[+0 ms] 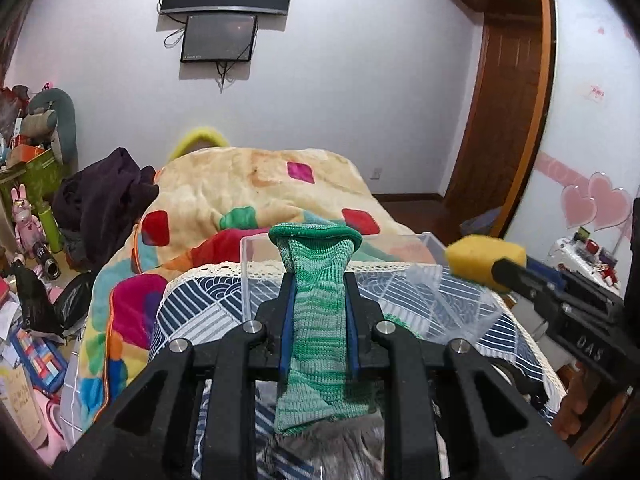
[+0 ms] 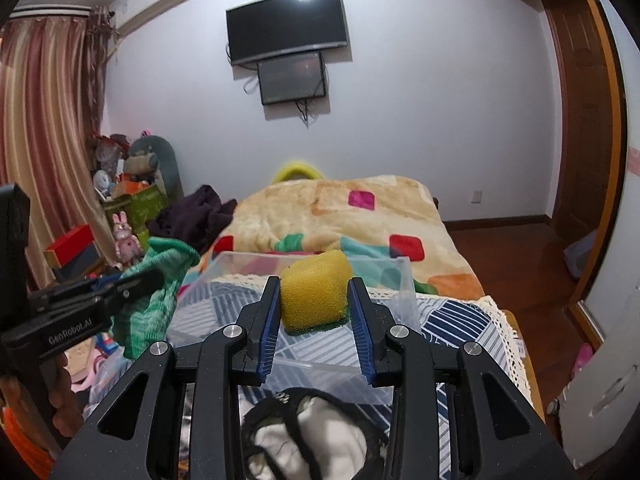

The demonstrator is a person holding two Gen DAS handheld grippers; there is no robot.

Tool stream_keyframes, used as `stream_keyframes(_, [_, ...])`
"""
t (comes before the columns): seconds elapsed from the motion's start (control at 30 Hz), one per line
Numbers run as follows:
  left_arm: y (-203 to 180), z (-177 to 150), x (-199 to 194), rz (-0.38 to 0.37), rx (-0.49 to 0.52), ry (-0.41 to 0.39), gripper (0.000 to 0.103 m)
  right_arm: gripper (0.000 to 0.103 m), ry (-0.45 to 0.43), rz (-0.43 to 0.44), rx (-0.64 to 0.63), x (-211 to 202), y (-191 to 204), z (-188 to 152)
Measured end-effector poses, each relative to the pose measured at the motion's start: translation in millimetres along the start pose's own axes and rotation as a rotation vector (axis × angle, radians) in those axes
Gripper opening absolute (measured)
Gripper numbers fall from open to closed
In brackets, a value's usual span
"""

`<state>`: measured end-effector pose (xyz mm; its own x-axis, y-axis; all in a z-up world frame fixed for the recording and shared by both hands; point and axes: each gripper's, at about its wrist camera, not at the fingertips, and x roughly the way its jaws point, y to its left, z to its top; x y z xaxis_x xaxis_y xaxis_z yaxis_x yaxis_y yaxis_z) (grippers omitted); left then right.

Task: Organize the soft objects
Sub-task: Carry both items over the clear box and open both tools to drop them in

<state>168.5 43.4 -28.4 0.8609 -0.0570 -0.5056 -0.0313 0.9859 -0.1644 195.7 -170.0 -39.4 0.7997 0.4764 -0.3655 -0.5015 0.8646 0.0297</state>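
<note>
1. Bin position: the clear plastic bin (image 2: 304, 344) stands on the bench (image 2: 472, 332), which is covered by a blue-and-white patterned cloth. It lies straight ahead of and below both tools. Its long side runs across the right wrist view, and its open top faces up.

2. The left hand-held gripper (image 1: 319, 280) is closed on a green knitted sock (image 1: 316, 320). The blue pads press the sock's middle from both sides. The sock's long axis runs along the fingers: the cuff stands up past the tips and the toe end hangs back toward the camera.

3. The right hand-held gripper (image 2: 314, 284) is closed on a yellow sponge (image 2: 314, 294) with a thin green underside. The sponge sits between the fingers near their tips, pinched at both flanks.

4. Relation that governs the coming move: both loads are held above the bench at the near side of the bin. In the right wrist view the sponge overlaps the bin's open top, while the sock is off to the bin's left edge. Judged from this, the right tool is the nearer to a drop.

5. Judgement: the sock's hanging end is likely to drape over the bin wall unless it is brought further in before release.

6. Other soft items, dark and white fabric (image 2: 312, 436), lie on the bench below the right tool, not yet sorted.
</note>
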Motion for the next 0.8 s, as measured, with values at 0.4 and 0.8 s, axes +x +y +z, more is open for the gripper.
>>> stream_keyframes(0.4, [-6,3,77,0.073,0.030,0.145,0.021,0.031,0.217,-0.015,0.023,45,-14,-17])
stream_keyframes(0.8, [-11,-13,83,0.059,0.077,0.204,0.030,0.038,0.254,-0.001,0.030,44,-16,-20])
